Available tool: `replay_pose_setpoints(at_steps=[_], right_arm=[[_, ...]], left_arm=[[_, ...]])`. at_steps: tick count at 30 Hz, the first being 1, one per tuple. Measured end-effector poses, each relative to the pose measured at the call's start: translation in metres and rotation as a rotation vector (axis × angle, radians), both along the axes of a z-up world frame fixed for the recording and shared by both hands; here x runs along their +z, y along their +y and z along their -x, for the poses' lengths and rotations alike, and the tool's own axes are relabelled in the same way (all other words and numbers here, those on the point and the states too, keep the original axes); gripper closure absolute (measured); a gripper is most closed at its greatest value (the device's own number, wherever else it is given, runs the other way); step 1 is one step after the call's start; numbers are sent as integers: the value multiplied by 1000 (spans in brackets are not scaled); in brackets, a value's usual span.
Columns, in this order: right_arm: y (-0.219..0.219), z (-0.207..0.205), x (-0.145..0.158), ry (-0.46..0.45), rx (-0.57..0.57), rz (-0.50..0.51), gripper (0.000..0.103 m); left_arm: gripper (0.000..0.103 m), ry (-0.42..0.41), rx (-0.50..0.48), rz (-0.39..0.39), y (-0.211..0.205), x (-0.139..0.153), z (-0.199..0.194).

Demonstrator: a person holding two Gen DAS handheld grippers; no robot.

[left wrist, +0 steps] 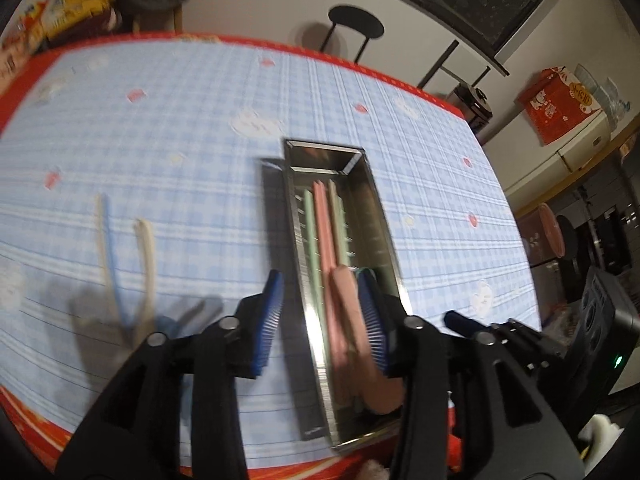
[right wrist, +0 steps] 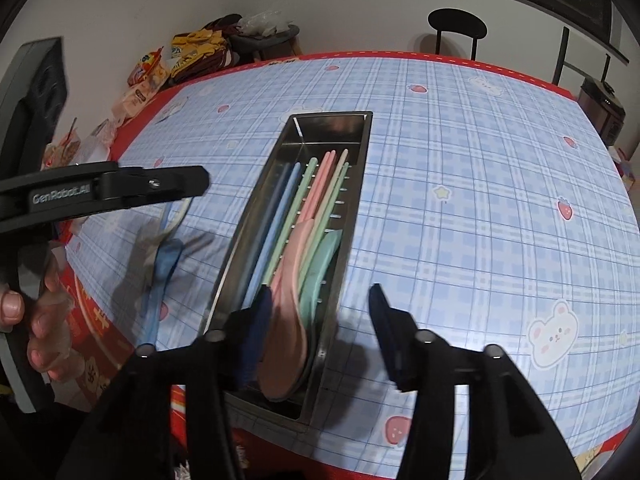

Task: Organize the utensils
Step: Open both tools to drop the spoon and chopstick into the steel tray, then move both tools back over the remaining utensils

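A long steel tray [right wrist: 358,168] lies on the blue checked tablecloth and holds several pastel utensils: a pink spoon [right wrist: 286,320], a green spoon [right wrist: 320,268] and a blue handle [right wrist: 276,220]. My right gripper [right wrist: 320,320] is open above the tray's near end, its left finger beside the pink spoon. My left gripper [left wrist: 322,304] is open over the tray's [left wrist: 382,216] near left wall, with the pink spoon [left wrist: 344,304] against its right finger. A blue utensil [left wrist: 112,256] and a cream utensil [left wrist: 148,264] lie on the cloth left of the tray.
The left gripper's body [right wrist: 104,188] crosses the left of the right wrist view above the loose blue utensil [right wrist: 160,280]. Snack bags [right wrist: 192,56] sit beyond the table's far left edge. A black chair [right wrist: 456,28] stands behind the table.
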State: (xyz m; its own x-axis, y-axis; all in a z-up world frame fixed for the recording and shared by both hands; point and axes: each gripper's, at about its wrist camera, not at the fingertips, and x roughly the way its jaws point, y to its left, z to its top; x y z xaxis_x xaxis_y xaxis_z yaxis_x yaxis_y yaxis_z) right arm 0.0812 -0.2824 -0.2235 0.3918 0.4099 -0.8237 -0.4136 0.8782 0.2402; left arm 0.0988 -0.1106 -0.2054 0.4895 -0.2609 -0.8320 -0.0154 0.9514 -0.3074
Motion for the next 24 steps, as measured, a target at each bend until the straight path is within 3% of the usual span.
replay_pose_setpoints(at_steps=[4,9,24], right_arm=[[4,5,4,-16,-1,-23,34],[15,8,7,-23,-2,-59,9],[86,18,15,-113,18,41,6]], left_arm=[[49,-44,25,-81,18,6,15],[12,-30,74,-167,42,-2,36],[6,38,99,-148,106,-16,64]])
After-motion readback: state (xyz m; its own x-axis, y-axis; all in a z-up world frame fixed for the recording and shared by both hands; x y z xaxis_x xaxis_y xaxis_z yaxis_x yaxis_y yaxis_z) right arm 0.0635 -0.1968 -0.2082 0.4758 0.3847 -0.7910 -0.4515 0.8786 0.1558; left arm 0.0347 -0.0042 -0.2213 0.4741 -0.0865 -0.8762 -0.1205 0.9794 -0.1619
